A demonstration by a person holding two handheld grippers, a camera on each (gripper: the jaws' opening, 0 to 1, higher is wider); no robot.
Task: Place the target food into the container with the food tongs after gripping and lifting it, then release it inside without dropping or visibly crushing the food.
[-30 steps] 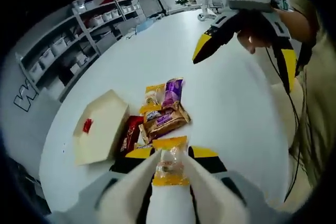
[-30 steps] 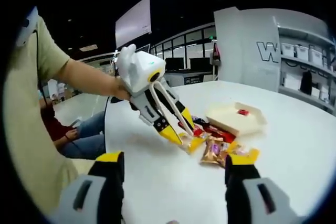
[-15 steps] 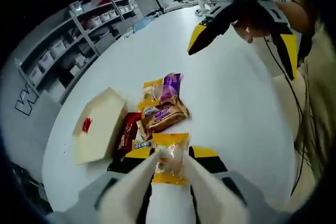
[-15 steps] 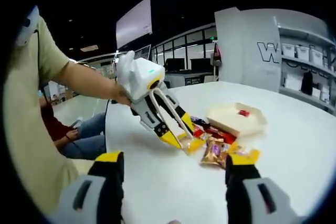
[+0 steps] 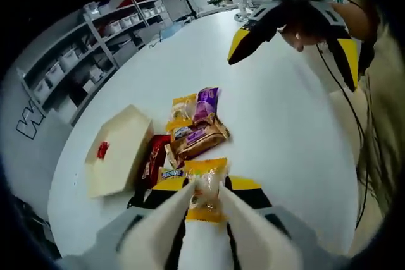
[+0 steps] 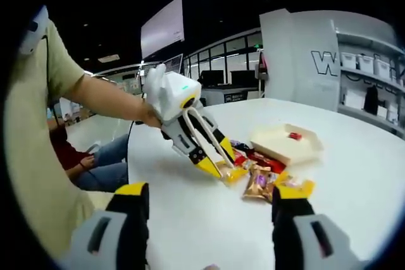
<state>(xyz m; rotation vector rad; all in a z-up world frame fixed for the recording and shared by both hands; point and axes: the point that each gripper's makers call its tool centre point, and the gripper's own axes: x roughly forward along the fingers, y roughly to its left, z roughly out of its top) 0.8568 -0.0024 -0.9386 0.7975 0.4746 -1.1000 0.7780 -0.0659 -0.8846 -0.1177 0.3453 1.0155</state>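
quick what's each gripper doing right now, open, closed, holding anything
Left gripper: tongs closed on the yellow snack packet.
Right gripper: open, holding nothing, fingers spread wide above the white table.

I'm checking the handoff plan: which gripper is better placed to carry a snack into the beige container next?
Left. The left gripper is shut on the yellow snack packet, with the beige container close beside it. The right gripper is open and holds nothing.

snack packets (image 5: 193, 131) on table (image 5: 278, 124), beside tray (image 5: 117, 156); candy (image 5: 101, 150) in tray
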